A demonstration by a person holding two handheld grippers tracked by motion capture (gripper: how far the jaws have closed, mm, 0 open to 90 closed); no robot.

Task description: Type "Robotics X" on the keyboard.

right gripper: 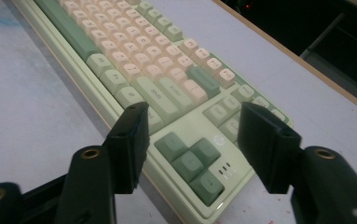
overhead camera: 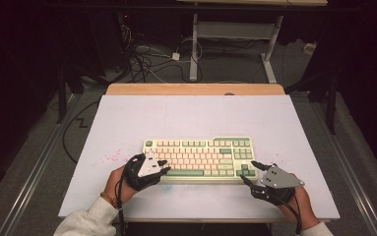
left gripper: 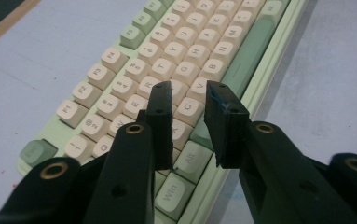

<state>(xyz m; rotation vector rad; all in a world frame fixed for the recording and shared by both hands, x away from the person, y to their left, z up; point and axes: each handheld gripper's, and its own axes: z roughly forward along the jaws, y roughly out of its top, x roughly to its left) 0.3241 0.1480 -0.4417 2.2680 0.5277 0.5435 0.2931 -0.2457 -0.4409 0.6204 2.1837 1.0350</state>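
I see the keyboard [overhead camera: 199,158] lying flat near the front middle of the white table [overhead camera: 127,118], long side across, with cream keys in the centre and green keys at its ends and along the bottom row. My left hand-held gripper [overhead camera: 165,166] sits over the keyboard's left end; in the left gripper view [left gripper: 188,100] its jaws stand a little apart above the letter keys around C and V, with nothing pinched between them. My right hand-held gripper [overhead camera: 249,170] is at the keyboard's right front corner; in the right gripper view [right gripper: 192,125] its jaws stand wide, straddling that corner where the dark green arrow keys [right gripper: 191,166] sit, and I cannot see the pads pressing on the case. A scatter of small red specks [overhead camera: 111,158] marks the table just left of the keyboard.
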